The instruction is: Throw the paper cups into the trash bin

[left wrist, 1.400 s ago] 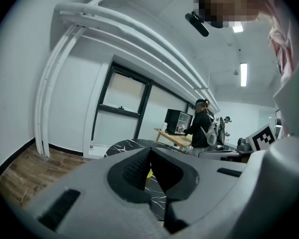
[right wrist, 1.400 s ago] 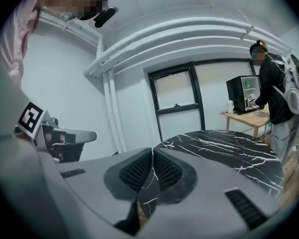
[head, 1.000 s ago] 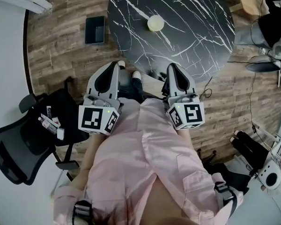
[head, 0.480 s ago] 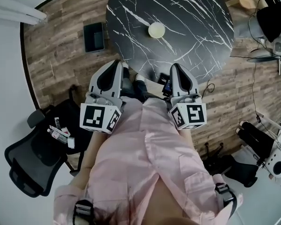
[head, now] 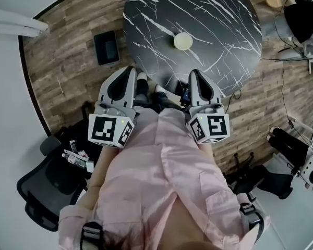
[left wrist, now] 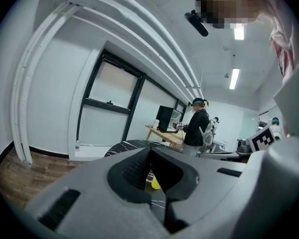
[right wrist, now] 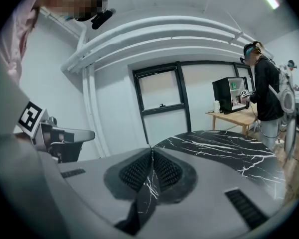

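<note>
A pale yellow paper cup [head: 182, 40] stands upright on the round black marble table [head: 214, 14]. Through the slit under the left jaw tips, a sliver of the cup [left wrist: 155, 184] shows in the left gripper view. A dark square trash bin [head: 106, 48] sits on the wooden floor left of the table. My left gripper [head: 130, 70] [left wrist: 149, 152] is shut and empty, at the table's near edge. Just right of it, my right gripper [head: 193, 73] [right wrist: 151, 149] is also shut and empty. Both point roughly level toward the table, well short of the cup.
A black office chair [head: 47, 191] with small items on its seat stands at lower left. Tripods, cases and cables [head: 292, 150] crowd the floor on the right. A person [right wrist: 264, 88] works at a wooden desk beyond the table.
Table, cup and bin have slid down the head view toward the grippers as I step toward the table. Both grippers keep their pose and stay shut.
</note>
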{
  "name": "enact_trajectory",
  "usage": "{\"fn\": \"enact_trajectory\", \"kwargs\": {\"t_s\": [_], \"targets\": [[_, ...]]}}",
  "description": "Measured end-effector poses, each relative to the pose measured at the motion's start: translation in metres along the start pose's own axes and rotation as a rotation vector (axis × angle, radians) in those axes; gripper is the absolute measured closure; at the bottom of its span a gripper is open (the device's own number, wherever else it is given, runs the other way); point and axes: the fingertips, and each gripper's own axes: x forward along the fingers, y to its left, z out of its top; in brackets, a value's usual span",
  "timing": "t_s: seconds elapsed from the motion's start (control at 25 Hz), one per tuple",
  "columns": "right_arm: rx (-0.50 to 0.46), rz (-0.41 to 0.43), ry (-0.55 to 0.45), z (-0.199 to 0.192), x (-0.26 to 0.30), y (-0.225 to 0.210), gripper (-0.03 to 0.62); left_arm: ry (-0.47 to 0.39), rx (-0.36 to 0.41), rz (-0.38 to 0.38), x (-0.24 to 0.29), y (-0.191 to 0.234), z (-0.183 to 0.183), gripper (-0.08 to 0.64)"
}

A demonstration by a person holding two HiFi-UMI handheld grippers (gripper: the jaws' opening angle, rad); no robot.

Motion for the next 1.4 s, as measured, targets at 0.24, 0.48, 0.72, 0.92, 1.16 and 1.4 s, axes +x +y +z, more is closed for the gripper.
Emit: {"fn": "enact_trajectory", "kwargs": {"t_s": [0.24, 0.48, 0.72, 0.92, 1.16, 1.4], "targets": [[0.012, -0.016, -0.010, 0.000, 0.021, 0.022, 0.561, 0.001, 0.003, -0.016, -0.001, 0.033, 0.006, 0.545], [0.006, -0.013, -0.007, 0.004, 0.032, 0.032, 0.560, 0.008, -0.004, -0.012, 0.000, 0.047, 0.009, 0.545], [0.003, -0.007, -0.010, 0.009, 0.036, 0.027, 0.561, -0.004, -0.004, 0.001, 0.003, 0.046, 0.013, 0.545], [-0.002, 0.000, -0.017, 0.017, 0.037, 0.017, 0.561, -0.015, -0.004, 0.011, 0.009, 0.039, 0.018, 0.545], [-0.004, 0.016, -0.024, 0.022, 0.040, 0.008, 0.560, -0.027, 0.005, 0.027, 0.014, 0.035, 0.023, 0.545], [-0.005, 0.023, -0.035, 0.026, 0.042, -0.005, 0.561, -0.045, 0.012, 0.065, 0.012, 0.034, 0.028, 0.545]]}}
